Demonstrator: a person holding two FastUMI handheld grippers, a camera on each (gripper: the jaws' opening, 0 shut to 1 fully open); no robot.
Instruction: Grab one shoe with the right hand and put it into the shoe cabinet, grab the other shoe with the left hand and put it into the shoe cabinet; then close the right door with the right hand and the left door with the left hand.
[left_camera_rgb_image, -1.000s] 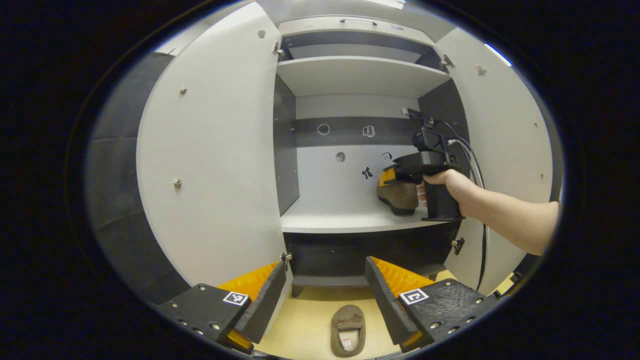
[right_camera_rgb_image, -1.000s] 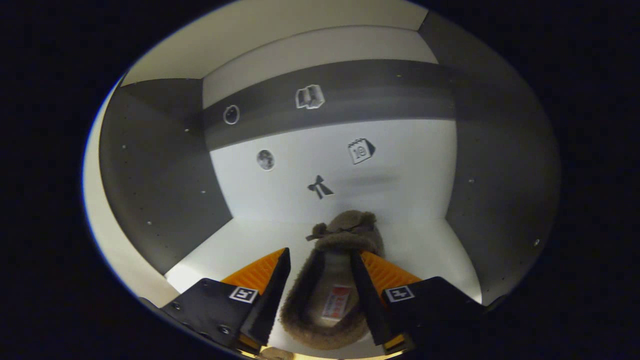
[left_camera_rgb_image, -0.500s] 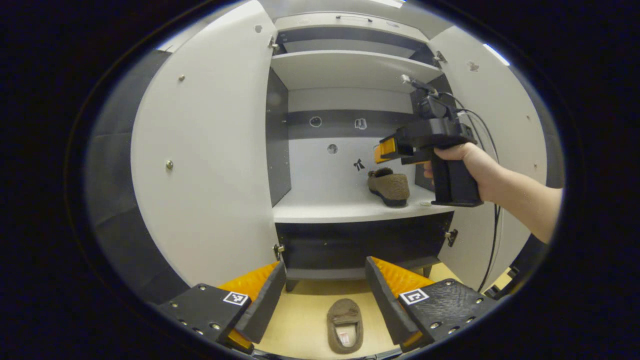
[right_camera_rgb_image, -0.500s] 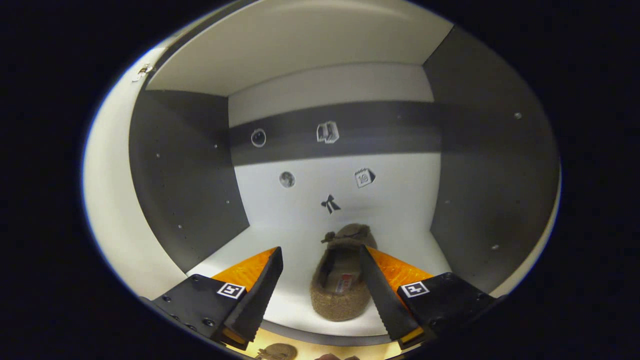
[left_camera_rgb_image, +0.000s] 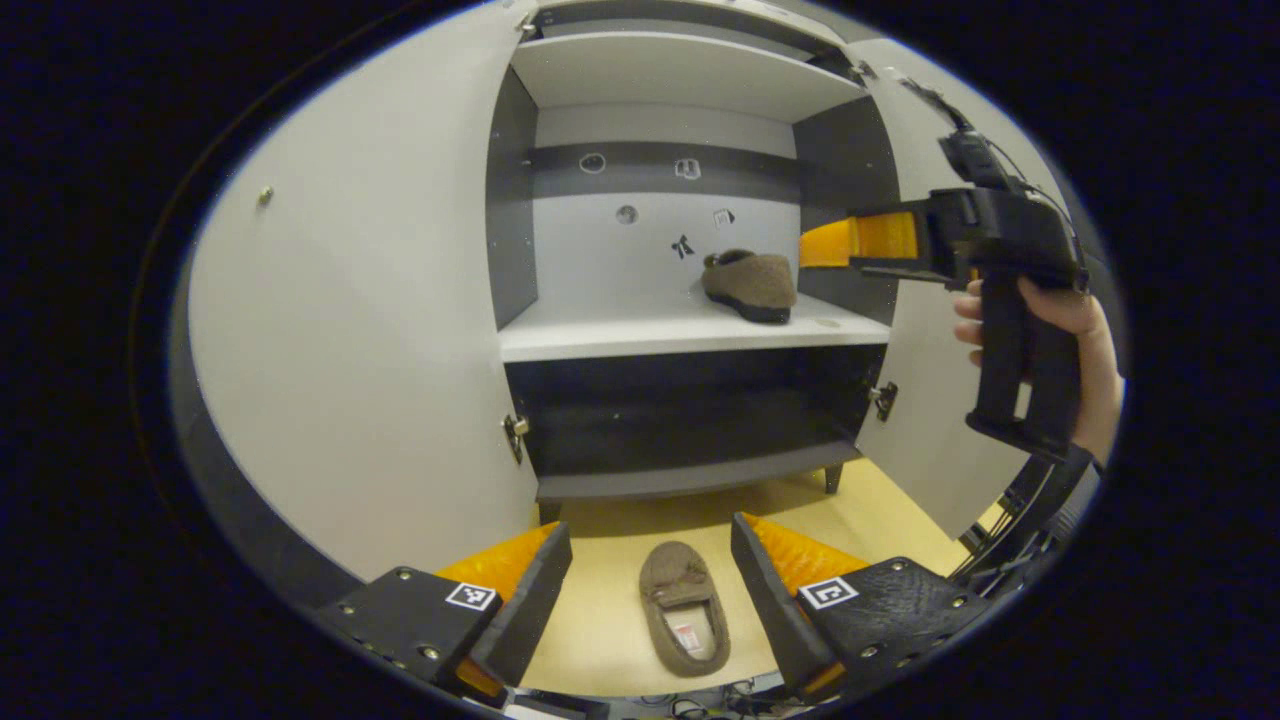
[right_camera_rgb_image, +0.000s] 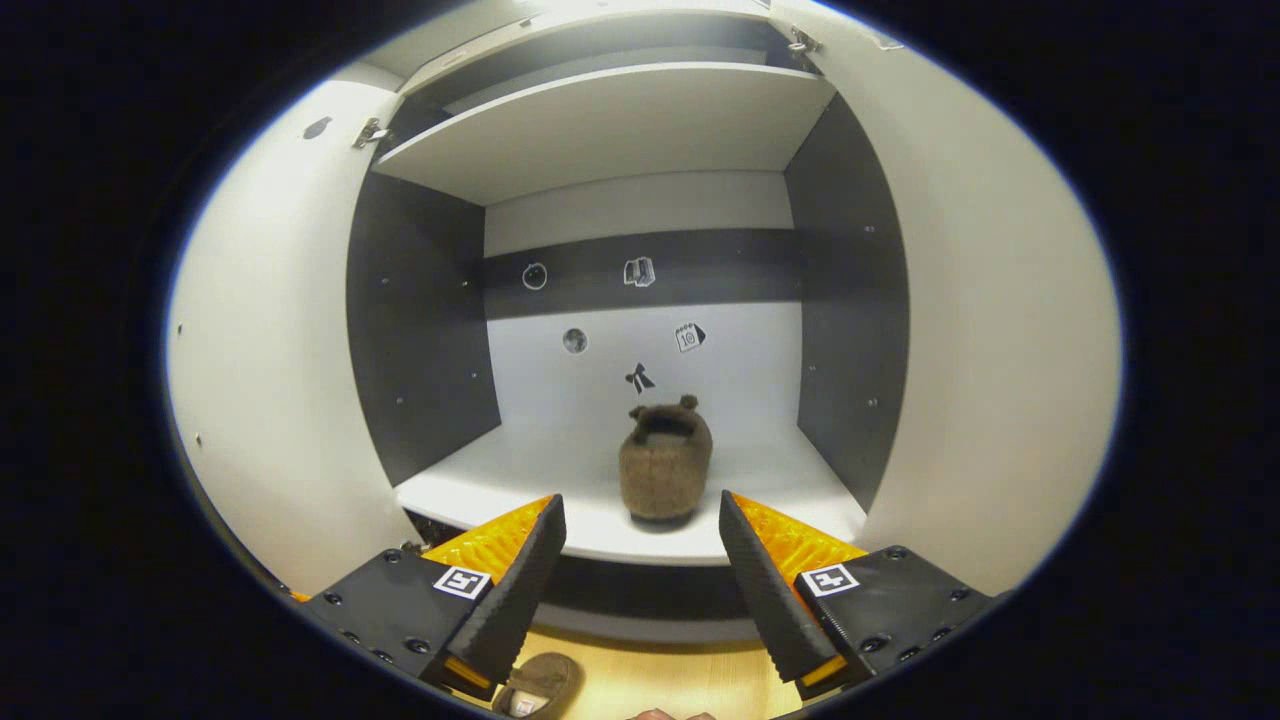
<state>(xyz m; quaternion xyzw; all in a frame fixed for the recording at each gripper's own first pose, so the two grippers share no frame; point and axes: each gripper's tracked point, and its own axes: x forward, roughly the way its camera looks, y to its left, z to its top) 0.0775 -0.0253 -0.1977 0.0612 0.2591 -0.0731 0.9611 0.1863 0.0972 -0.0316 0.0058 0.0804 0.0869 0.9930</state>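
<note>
One brown furry slipper (left_camera_rgb_image: 750, 282) (right_camera_rgb_image: 665, 462) rests on the white middle shelf (left_camera_rgb_image: 640, 335) (right_camera_rgb_image: 600, 520) of the open shoe cabinet, toward its right side. The second slipper (left_camera_rgb_image: 685, 620) (right_camera_rgb_image: 540, 685) lies on the yellow floor in front of the cabinet. My left gripper (left_camera_rgb_image: 650, 600) hovers open just above that floor slipper, fingers on either side of it and apart from it. My right gripper (right_camera_rgb_image: 640, 590) (left_camera_rgb_image: 850, 240) is open and empty, held by a hand (left_camera_rgb_image: 1070, 320) outside the cabinet, in front of the shelf.
Both white doors stand wide open: the left door (left_camera_rgb_image: 360, 330) (right_camera_rgb_image: 260, 380) and the right door (left_camera_rgb_image: 930, 400) (right_camera_rgb_image: 990, 340). A dark lower compartment (left_camera_rgb_image: 680, 420) sits under the shelf, an upper shelf (left_camera_rgb_image: 680, 70) above. Cables (left_camera_rgb_image: 1010, 550) trail at lower right.
My right gripper has let go of the slipper, left it on the shelf and drawn back out of the cabinet. My left gripper has dropped lower toward the floor slipper.
</note>
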